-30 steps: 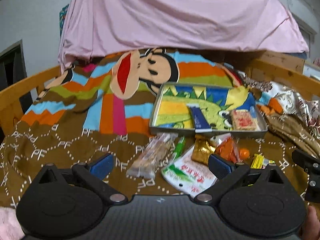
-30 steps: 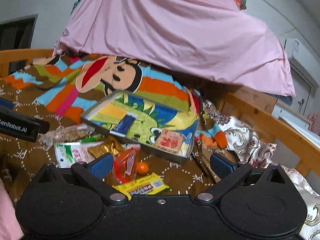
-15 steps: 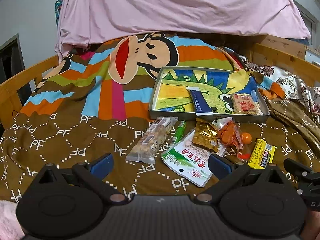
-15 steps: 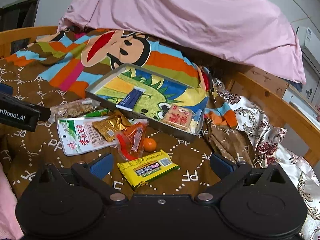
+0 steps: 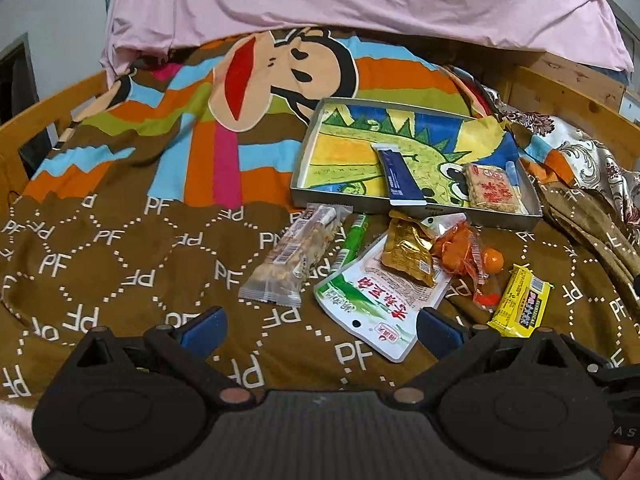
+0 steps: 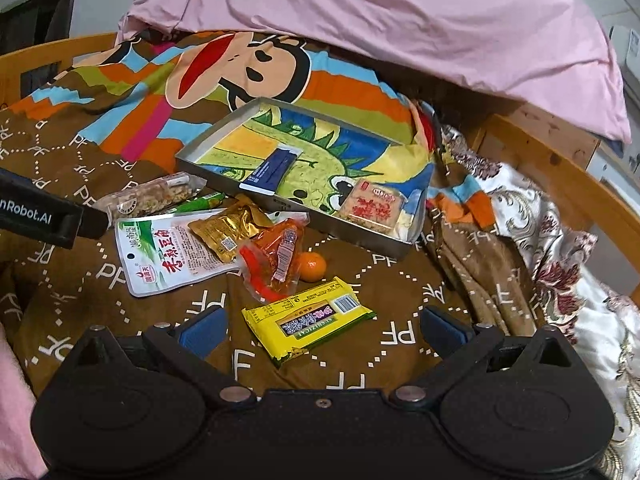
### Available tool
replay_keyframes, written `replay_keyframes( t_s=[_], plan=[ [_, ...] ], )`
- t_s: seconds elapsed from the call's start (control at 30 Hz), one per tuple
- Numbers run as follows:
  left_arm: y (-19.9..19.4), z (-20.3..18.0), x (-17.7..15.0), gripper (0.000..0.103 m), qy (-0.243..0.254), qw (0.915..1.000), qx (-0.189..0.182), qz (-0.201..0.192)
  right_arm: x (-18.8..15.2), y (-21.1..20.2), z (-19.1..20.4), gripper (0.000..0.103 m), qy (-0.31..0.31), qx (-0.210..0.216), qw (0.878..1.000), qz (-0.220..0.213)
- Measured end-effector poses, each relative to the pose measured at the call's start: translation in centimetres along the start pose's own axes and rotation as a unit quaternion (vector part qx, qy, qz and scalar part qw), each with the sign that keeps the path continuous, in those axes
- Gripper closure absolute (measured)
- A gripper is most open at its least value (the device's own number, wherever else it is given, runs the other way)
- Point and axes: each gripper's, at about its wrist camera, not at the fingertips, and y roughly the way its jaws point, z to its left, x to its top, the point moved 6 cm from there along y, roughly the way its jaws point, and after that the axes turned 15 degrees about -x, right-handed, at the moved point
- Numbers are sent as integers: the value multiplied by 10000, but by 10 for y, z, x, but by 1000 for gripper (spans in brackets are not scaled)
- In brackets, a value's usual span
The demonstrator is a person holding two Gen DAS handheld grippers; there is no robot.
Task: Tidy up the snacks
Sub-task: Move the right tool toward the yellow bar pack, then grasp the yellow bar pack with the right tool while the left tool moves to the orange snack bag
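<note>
Yellow snack packet (image 6: 307,325) between the right gripper's (image 6: 322,330) spread jaws

Even indoor light, sharp, fisheye-bent dark corners.

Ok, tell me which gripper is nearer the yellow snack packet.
Right. The right gripper hovers with the yellow snack packet right between its open jaws; the left gripper sits further left, over the white-green pouch, packet off to its right.
</note>
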Motion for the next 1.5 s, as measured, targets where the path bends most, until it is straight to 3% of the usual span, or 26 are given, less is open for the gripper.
replay_keyframes(
  t_s=[0.2, 0.33, 0.43, 0.63, 0.9, 1.0, 1.1, 1.17, 1.3, 1.5],
  plan=[
    [21, -8, 11, 0, 177, 9975, -588, 341, 2, 16, -9, 1, 36, 86, 9996, 249],
    [45, -15, 22, 0, 345, 9898, -1239, 616, 1, 29, -11, 1, 37, 256, 9987, 447],
    [64, -18, 34, 0, 401, 9868, -1418, 680, 0, 43, -9, 1, 61, 226, 9977, 634],
    [104, -15, 57, 0, -161, 9802, -1881, 596, 4, 79, 8, 1, 449, 279, 9937, 985],
    [145, -21, 65, 1, -868, 9585, -2610, 753, -2, 117, 29, 1, 564, 212, 9874, 1460],
    [159, -28, 63, 1, -1162, 9395, -3055, 1027, -7, 121, 32, 1, 582, 165, 9853, 1596],
    [172, -32, 58, 1, -1579, 9149, -3462, 1345, -8, 120, 29, 1, 491, 1, 9865, 1565],
    [179, -31, 55, 1, -1780, 9061, -3558, 1439, -11, 119, 21, 1, 465, -271, 9863, 1559],
    [185, -28, 52, 1, -1865, 9059, -3498, 1488, -17, 114, -3, 1, 520, -783, 9835, 1546],
    [195, -33, 57, 3, -1889, 9052, -3525, 1438, -15, 113, -6, 1, 650, -668, 9851, 1444]
  ],
)
